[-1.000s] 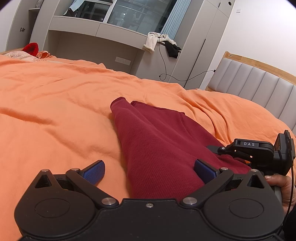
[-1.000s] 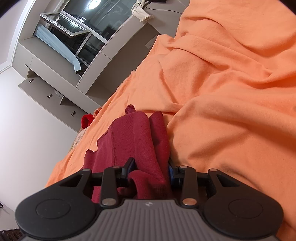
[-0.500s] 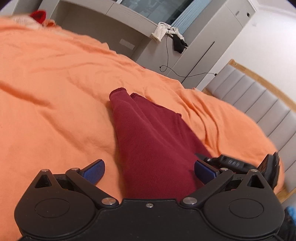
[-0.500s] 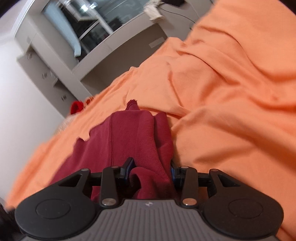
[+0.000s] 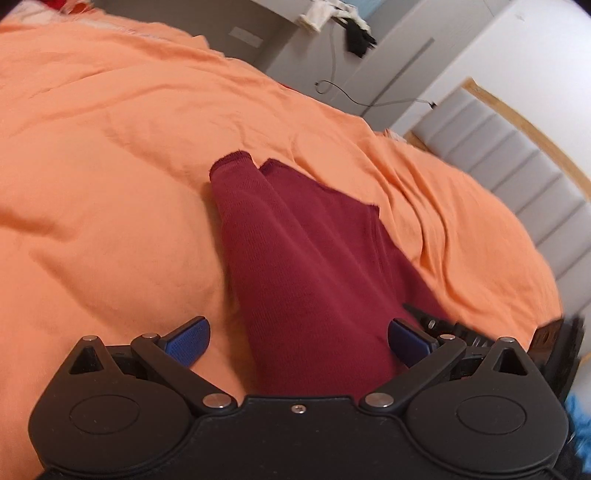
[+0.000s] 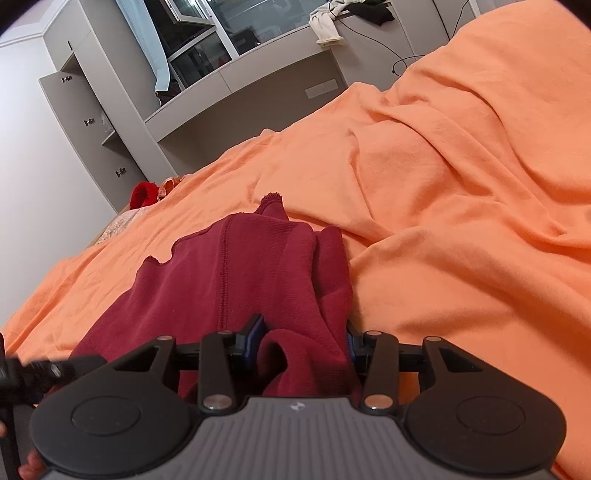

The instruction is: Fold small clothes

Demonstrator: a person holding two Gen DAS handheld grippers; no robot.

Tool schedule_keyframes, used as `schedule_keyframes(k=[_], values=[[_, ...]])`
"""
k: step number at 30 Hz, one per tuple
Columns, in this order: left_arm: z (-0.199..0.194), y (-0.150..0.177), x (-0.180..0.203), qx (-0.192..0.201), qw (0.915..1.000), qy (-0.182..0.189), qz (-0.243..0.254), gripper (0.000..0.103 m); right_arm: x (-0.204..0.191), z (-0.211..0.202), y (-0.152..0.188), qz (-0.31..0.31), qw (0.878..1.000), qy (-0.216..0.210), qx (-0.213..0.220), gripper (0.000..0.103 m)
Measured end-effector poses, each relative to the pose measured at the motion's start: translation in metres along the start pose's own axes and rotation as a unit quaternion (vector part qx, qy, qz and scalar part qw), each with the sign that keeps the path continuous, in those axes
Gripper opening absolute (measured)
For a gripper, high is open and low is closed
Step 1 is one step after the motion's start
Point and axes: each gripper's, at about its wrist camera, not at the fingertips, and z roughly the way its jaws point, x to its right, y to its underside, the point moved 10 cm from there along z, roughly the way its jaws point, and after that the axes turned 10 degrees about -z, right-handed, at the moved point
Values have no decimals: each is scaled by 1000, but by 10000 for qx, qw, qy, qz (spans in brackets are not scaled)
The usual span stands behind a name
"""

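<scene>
A dark red knit garment [image 5: 303,266] lies on the orange bedspread [image 5: 110,184], stretched away from me with its cuffs at the far end. My left gripper [image 5: 298,338] is open, its blue pads wide apart on either side of the near end of the cloth. My right gripper [image 6: 301,334] is shut on a bunched fold of the same garment [image 6: 236,280] and holds it just above the orange bedspread [image 6: 461,221]. The right gripper's body shows at the right in the left wrist view [image 5: 443,325].
A grey padded headboard [image 5: 517,147] with a wood rim stands at the right. A grey desk and cabinet unit [image 6: 258,85] runs behind the bed, with clothes [image 6: 328,22] and a cable on it. A red item [image 6: 142,194] lies at the bed's far edge.
Both cameras have tilted and swung. The right gripper has kept its hold on the garment and lifted its end; the cloth has spread wider. The left gripper has stayed open.
</scene>
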Motion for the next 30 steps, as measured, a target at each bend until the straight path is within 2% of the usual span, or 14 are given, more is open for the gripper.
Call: schedule_keyframes(k=[3,4,12,30], values=[[6,7,9,-27,9968,-372,712,103,0,0,0,3,10000,20,6,47],[7,7,11,12,9961,-424,773,103,0,0,0,20,10000,17,8,47],[4,7,5,233,9959,-254,842,103,0,0,1,37,10000,36,53,50],[4,9,5,376,9957,-185,821,103,-1,1,1,87,9999,82,43,55]])
